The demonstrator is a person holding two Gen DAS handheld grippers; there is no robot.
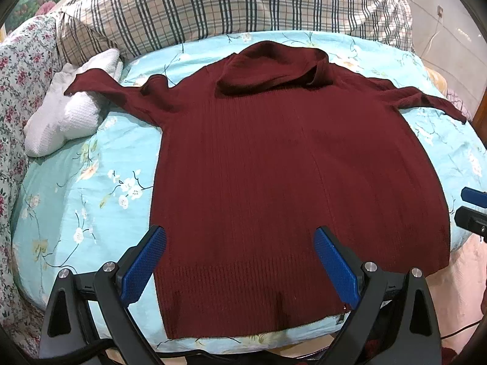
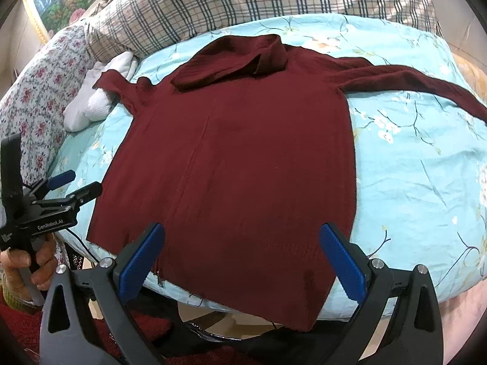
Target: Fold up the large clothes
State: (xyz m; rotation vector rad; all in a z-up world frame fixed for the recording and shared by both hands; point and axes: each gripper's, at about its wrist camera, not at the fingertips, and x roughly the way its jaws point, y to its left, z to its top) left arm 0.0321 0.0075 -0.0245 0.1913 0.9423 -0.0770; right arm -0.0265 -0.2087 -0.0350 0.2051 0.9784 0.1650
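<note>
Light-blue floral bedsheet (image 1: 91, 164) is seen covering the bed, with a plaid quilt (image 1: 213, 3) bunched along the far edge. Dark red turtleneck sweater (image 1: 274, 158) is laid flat at the sheet's centre, collar away from the cameras and folded over, hem at the near edge of the bed, both sleeves spread outward. The sleeve end on the left is draped onto a white towel (image 1: 64, 115) beside a floral pillow (image 1: 18, 70). Left gripper (image 1: 240, 258) is held over the hem's left part, blue pads spread wide, nothing gripped. Right gripper (image 2: 242, 258) is held over the hem's right part, likewise wide open and empty. A hand (image 2: 27, 258) is visible on the left gripper's handle in the right wrist view.
</note>
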